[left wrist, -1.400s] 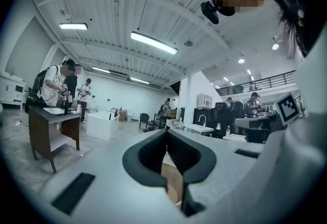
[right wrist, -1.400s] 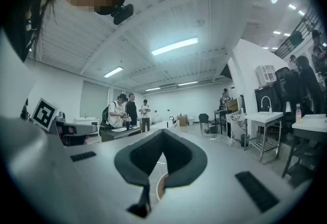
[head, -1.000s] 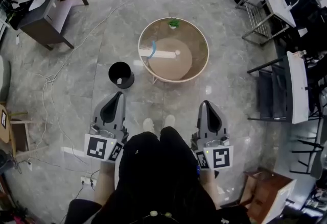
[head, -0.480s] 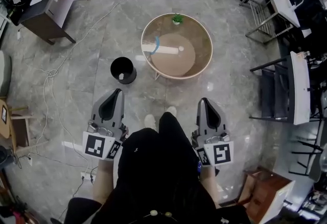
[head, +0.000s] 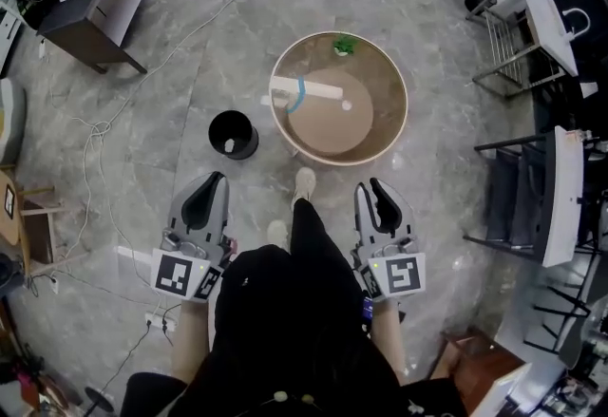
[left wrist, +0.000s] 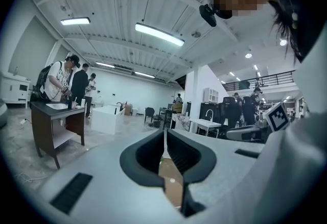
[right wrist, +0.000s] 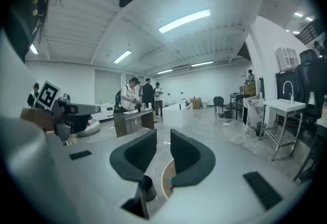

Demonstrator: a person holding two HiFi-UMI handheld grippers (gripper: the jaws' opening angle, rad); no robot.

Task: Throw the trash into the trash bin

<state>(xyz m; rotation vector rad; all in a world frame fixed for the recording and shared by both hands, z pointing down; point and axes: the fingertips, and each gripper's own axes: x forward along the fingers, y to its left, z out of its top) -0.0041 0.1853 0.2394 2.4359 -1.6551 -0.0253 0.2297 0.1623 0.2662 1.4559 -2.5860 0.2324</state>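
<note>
The trash (head: 306, 89) lies crosswise on the surface (head: 380, 83) ahead, slightly left of my empty, opening right tool (head: 370, 187); my left tool (head: 217, 181) is closed.

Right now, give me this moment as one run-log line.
left hand-held gripper: shut, empty | right hand-held gripper: jaws opening, empty | trash: white strip on round table | trash bin: beside table
</note>
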